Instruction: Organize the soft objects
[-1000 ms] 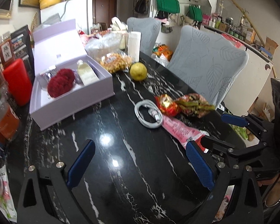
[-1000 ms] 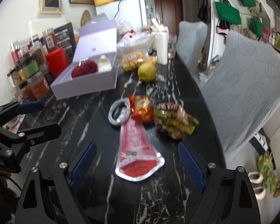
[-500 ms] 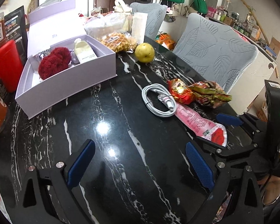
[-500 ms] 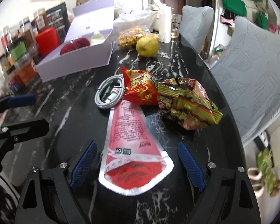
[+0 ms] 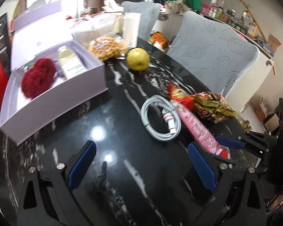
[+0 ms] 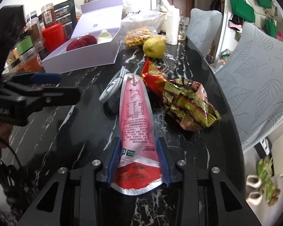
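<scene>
The left gripper (image 5: 141,162) hangs with its blue pads wide apart over bare black marble table (image 5: 122,135). Ahead lies a coiled white cable (image 5: 161,120), touching a pink pouch (image 5: 196,128). The right gripper (image 5: 224,146) meets the pouch's near end, seemingly clamping it, though blur obscures the contact. A lilac box (image 5: 52,96) holds a red pompom (image 5: 38,79) and a bottle (image 5: 71,66).
</scene>
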Demonstrator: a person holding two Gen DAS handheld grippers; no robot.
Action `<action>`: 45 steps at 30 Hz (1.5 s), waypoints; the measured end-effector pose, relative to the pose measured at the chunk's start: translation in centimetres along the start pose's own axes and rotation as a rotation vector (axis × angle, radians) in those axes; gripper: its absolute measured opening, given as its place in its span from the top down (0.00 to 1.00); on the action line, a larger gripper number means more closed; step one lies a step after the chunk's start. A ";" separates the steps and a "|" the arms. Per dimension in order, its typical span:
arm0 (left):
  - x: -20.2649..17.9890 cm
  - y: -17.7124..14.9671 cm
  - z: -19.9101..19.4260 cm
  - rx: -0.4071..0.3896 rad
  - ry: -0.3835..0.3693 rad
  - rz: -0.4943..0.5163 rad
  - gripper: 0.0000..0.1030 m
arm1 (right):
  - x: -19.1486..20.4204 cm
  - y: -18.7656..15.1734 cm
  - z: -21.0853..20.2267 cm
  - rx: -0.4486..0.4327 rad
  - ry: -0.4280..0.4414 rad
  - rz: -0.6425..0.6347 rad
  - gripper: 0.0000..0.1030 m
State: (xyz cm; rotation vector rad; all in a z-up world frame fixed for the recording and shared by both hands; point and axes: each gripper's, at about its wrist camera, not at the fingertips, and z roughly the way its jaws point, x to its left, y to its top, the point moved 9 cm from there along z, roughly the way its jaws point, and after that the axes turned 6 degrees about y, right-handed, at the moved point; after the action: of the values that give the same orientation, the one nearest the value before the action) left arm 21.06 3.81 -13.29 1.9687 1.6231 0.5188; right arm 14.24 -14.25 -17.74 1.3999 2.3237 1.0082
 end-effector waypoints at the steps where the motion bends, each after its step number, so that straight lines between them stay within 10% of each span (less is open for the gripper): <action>1: -0.3 0.2 0.3 0.003 -0.009 0.011 0.04 | 0.1 0.0 -0.1 -0.001 0.002 -0.004 0.63; 19: -3.8 1.8 5.5 0.069 -0.052 0.097 0.05 | -1.7 -0.9 -1.3 0.008 0.029 0.093 0.64; 27: -4.1 2.0 6.6 0.051 0.033 0.140 0.48 | -1.9 -1.0 -1.5 0.006 0.031 0.089 0.63; 45: -2.4 -2.2 2.3 0.053 0.025 0.077 0.48 | 0.1 -0.2 -1.4 -0.009 0.026 0.041 0.71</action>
State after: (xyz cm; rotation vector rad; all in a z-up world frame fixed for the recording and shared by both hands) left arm 20.19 1.38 -16.36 2.0784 1.5963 0.5368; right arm 13.33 -14.84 -16.89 1.4447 2.3147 1.0539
